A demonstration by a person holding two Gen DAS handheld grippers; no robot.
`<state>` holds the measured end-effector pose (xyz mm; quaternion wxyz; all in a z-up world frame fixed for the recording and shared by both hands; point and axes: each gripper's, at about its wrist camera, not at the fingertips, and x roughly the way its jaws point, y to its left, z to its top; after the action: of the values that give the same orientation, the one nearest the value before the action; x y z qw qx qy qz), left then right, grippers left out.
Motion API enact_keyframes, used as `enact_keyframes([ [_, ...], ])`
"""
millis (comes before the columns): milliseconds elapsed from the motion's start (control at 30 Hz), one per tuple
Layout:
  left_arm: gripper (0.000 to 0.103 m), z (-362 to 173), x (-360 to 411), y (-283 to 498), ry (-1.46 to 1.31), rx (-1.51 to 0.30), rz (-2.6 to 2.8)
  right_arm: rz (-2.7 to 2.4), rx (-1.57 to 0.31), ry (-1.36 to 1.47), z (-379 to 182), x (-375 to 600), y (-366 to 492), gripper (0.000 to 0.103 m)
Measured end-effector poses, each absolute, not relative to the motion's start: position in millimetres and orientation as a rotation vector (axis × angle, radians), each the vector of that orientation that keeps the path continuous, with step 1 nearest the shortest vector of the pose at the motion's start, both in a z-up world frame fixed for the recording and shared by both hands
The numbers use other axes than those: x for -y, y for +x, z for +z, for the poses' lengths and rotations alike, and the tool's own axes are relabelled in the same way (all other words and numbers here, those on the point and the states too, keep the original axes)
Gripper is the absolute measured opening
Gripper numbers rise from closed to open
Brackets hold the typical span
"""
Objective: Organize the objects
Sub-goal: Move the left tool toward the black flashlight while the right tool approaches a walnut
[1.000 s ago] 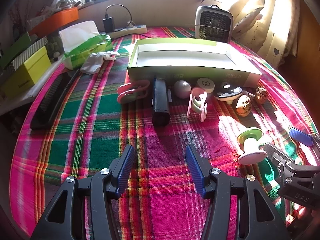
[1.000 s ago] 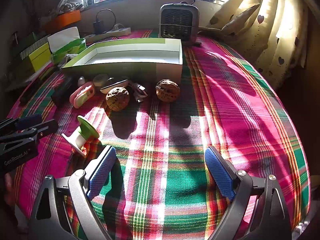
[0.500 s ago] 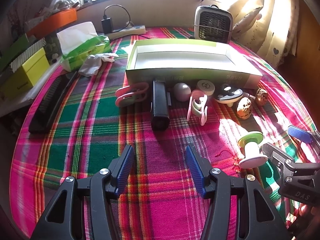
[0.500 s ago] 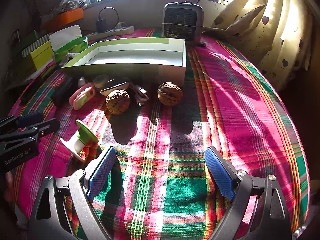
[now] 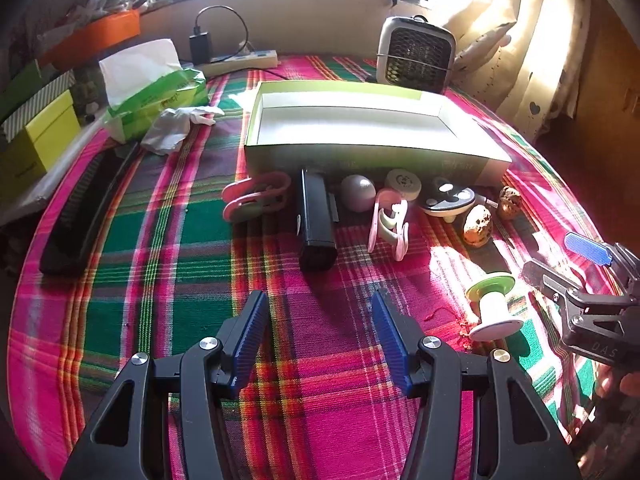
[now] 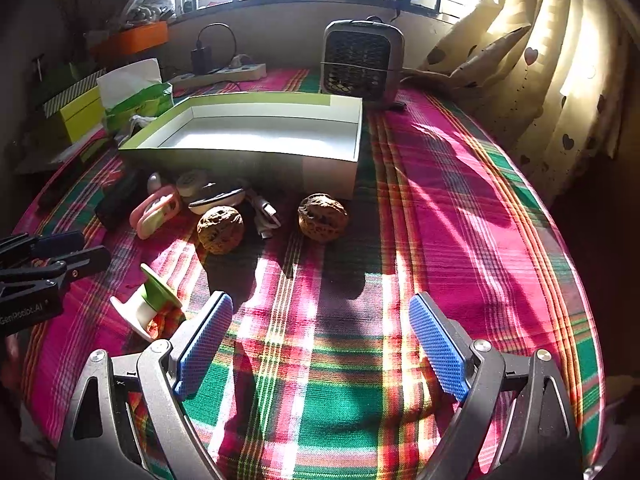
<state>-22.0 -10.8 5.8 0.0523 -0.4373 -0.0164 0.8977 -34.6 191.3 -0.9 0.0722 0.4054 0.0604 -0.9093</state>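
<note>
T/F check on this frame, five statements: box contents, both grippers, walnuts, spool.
1. The green box holds several items. False: its interior is empty; the items lie on the cloth in front of it.
2. The left gripper is open and holds nothing. True.
3. The right gripper is shut on a walnut. False: it is open, and both walnuts lie on the cloth.
4. The spool has a green flange. True.
5. The black stapler stands upright. False: it lies flat.
</note>
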Motion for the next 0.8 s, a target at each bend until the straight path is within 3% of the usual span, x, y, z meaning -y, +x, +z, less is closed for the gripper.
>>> enact_keyframes([
  [467, 0.052, 7, 26, -49, -1.346, 0.148, 2.702, -2.708, -0.219, 1.189, 4, -189, -63, 0.087],
  [567, 0.052, 10, 23, -50, -1.334, 0.072, 2.724, -2.728, -0.229, 1.130, 16, -190, -59, 0.087],
  [800, 0.052, 12, 23, -53, -1.343, 0.081, 2.694, -2.783, -0.154, 1.024, 59, -209, -69, 0.087],
])
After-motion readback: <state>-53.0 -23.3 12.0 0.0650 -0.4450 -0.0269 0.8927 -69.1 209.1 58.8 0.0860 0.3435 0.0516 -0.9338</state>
